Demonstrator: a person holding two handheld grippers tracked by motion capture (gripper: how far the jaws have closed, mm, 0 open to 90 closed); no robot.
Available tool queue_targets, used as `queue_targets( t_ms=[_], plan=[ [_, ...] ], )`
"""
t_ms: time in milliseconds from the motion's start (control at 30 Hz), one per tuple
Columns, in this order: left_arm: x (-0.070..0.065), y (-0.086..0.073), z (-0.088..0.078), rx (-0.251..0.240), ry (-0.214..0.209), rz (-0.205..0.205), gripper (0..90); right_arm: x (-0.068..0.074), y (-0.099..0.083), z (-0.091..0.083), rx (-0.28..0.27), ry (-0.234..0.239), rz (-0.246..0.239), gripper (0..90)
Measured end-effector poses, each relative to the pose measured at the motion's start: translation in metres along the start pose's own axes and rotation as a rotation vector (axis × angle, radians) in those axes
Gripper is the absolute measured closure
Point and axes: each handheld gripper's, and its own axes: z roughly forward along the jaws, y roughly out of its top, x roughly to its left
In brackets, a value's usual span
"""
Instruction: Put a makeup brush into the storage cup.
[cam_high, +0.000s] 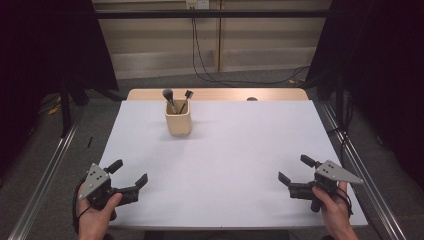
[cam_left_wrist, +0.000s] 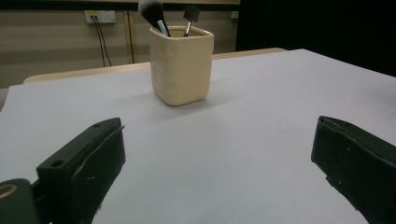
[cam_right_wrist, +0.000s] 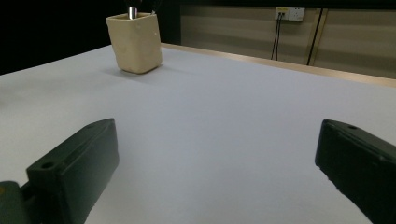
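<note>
A cream square cup stands upright toward the back of the white table, left of centre. Two makeup brushes poke out of it: a fluffy dark one and a small flat one. In the left gripper view the cup sits far ahead, with the fluffy brush rising from it. The cup also appears at the upper left of the right gripper view. My left gripper rests open at the table's front left corner, empty. At the front right, my right gripper is open and empty too.
A wooden table edge runs behind the white surface. Metal rails flank both sides on the floor. Black cables hang from a wall socket at the back. Dark curtains stand at left and right.
</note>
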Motion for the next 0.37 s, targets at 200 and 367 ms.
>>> queue_targets(
  t_ms=[200, 367],
  plan=[
    [0.0040, -0.0006, 0.0026, 0.014, -0.003, 0.023, 2.8, 0.0008, 0.0004, 0.0015, 0.003, 0.005, -0.005, 0.0],
    [0.0053, -0.0022, 0.0008, 0.016, 0.002, 0.003, 2.8, 0.0007, 0.0006, 0.0036, 0.005, 0.005, -0.001, 0.0]
  ],
)
